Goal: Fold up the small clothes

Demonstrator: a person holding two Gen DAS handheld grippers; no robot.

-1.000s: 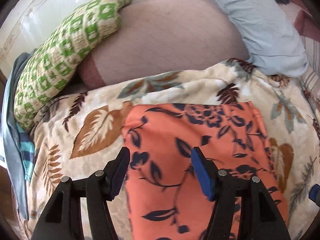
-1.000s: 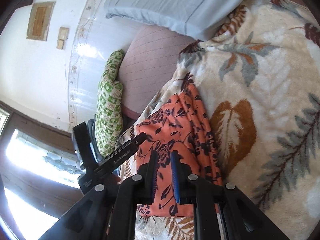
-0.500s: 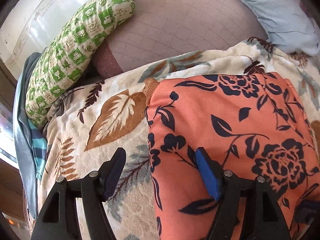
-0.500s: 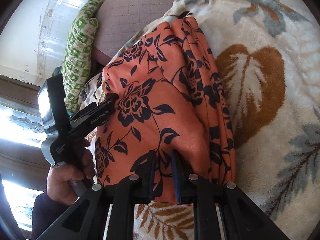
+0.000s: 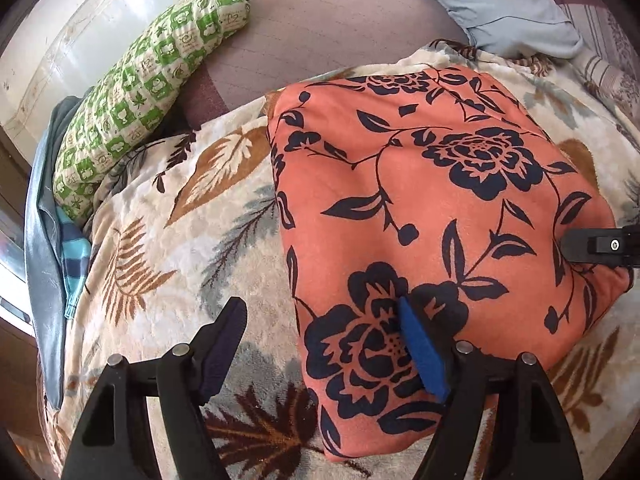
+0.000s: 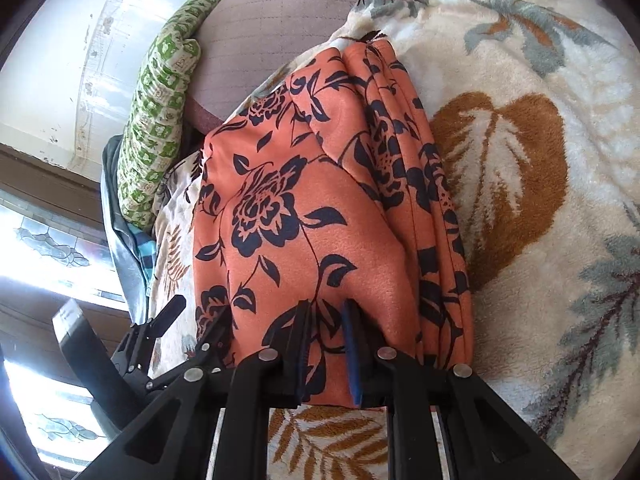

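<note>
Left wrist: leaf-patterned blanket (image 5: 168,248), green pillow (image 5: 148,84)

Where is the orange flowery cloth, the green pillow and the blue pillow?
orange flowery cloth (image 5: 420,208), left wrist view, middle of its top.
green pillow (image 5: 148,92), left wrist view, its middle.
blue pillow (image 5: 500,4), left wrist view, its lower part.

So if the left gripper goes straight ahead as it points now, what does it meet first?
Probably the left edge of the orange floral garment on the leaf-print fleece blanket. The left gripper, jaws opening, straddles that edge; depth is unclear.
</note>
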